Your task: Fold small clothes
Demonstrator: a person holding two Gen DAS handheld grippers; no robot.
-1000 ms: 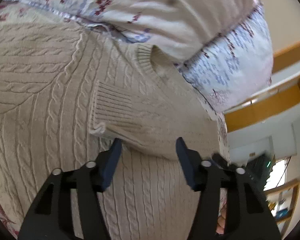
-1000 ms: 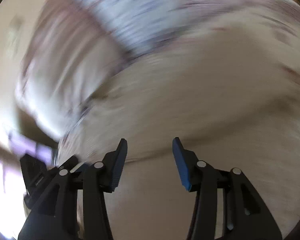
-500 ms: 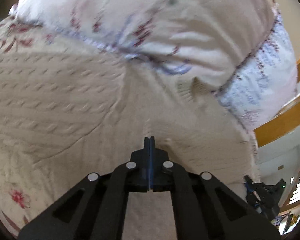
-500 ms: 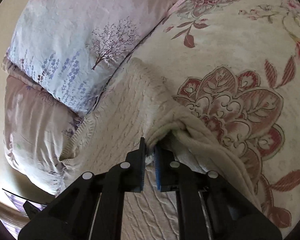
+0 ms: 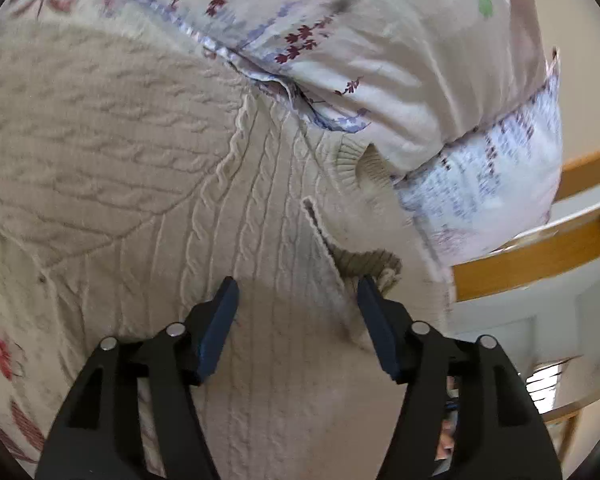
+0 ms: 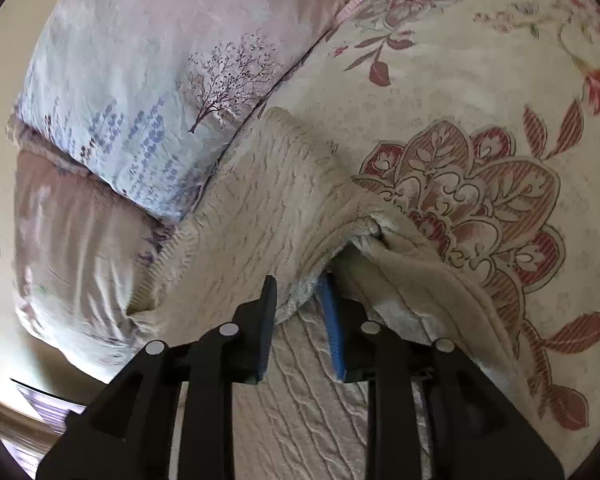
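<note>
In the left wrist view, I see the cream cable-knit sweater [image 5: 180, 184] spread on the bed, filling most of the space ahead of my left gripper [image 5: 296, 312]. One ribbed sleeve cuff [image 5: 364, 262] is already laid over the body, just ahead of the right finger, and the ribbed neckline [image 5: 346, 160] is further ahead, touching the pillows [image 5: 400, 60]. So I judge the fold is only begun: one sleeve looks brought in, while the body is not yet folded. The left gripper is spread wide and holds nothing; it hangs just over the knit.

In the right wrist view, my right gripper [image 6: 300, 300] is partly closed, and a thick bunched edge of the sweater [image 6: 260, 208] sits between its fingers. It looks pinched, though a gap stays between the pads. This edge is lifted from the floral bedspread [image 6: 480, 92], which lies to the right of the gripper. I think this side must yet be carried over the body.
</note>
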